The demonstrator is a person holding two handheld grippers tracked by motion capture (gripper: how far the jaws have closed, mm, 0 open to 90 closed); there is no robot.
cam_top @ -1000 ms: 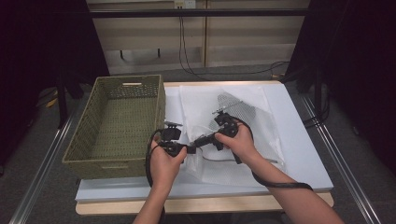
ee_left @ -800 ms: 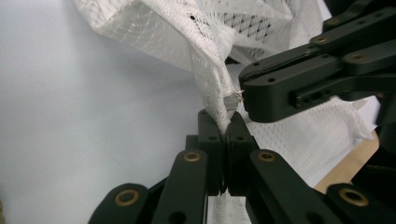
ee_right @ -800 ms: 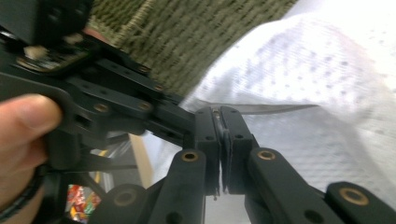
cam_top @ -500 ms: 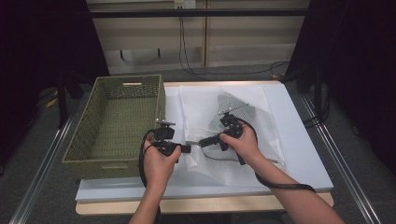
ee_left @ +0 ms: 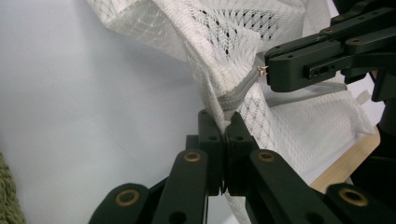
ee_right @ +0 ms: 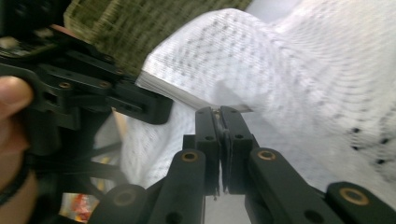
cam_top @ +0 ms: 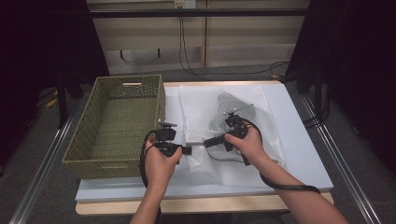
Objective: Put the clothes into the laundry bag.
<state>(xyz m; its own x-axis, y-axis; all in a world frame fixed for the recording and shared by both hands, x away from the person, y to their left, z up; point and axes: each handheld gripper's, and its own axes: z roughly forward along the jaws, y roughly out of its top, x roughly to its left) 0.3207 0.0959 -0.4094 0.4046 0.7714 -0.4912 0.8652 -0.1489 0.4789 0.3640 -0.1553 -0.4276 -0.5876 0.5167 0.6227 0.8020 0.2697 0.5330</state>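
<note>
Evidently the left gripper (ee_left: 223,135) clamps its jaws on the mesh bag (ee_left: 233,42) beside the zipper, anchoring it, while the right gripper (ee_left: 267,70) pinches the zipper pull (ee_left: 261,70) to slide it.

Hidden, cropped and blurred parts

Right gripper view is motion-blurred: white mesh laundry bag (ee_right: 299,79) smeared, weave unreadable; small metal zipper pull between the jaws too blurred to confirm. Woven olive-green basket (ee_right: 140,28) cut by top edge. Left gripper view: grey zipper tape (ee_left: 236,93) vanishes between the jaws; basket (ee_left: 7,196) just a sliver at left edge. High view: forearms cropped at bottom.
</note>
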